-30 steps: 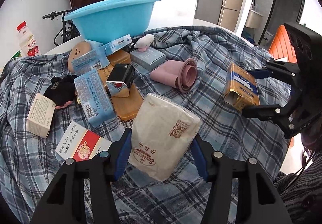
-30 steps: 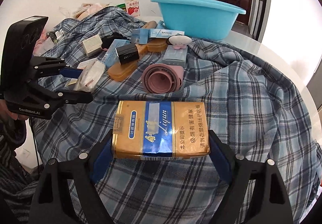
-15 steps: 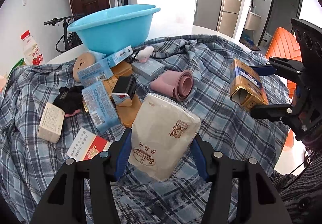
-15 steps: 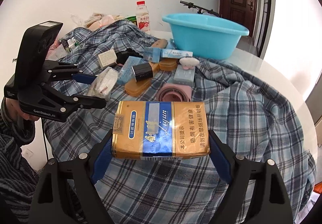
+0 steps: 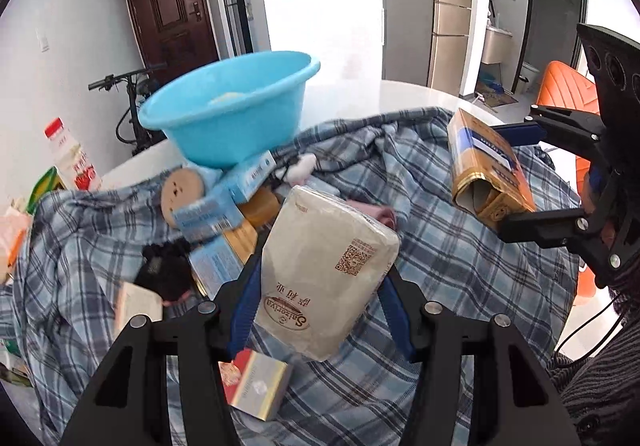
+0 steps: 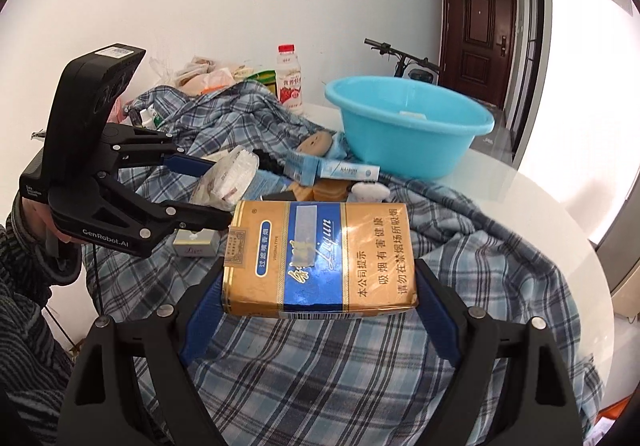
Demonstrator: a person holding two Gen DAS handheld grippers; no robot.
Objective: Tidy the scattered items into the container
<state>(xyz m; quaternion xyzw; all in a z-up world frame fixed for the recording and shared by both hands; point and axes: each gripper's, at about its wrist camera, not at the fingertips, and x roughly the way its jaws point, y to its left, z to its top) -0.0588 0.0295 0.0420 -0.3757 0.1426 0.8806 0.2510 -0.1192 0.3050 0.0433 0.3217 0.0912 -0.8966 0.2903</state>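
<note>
- Cloth [image 6: 500, 278], blue plaid, spreads under and ahead of both my jaws, covering most of the white table [image 6: 560, 205].
- Basin [image 6: 404, 133] sits beyond both sets of jaws, past the clutter, on the bare table; in the left view the basin [image 5: 236, 113] is ahead and a little left of my jaws, with something pale inside.
- Carton [image 6: 320, 258], gold and blue, is clamped crosswise between my right gripper [image 6: 320, 294] jaws, lifted off the cloth; from the left view the carton [image 5: 488, 173] hangs far to the right of my jaws.
- Tissue pack [image 5: 324, 270] is pinched between my left gripper [image 5: 320, 310] jaws, tilted, clear of the cloth.
- Blue boxes [image 5: 208, 213], a black pouch [image 5: 164, 270] and a wooden disc [image 5: 182, 191] lie ahead-left of my left jaws, between them and the basin.
- Red pack [image 5: 256, 386] lies on the cloth right under my left jaws.
</note>
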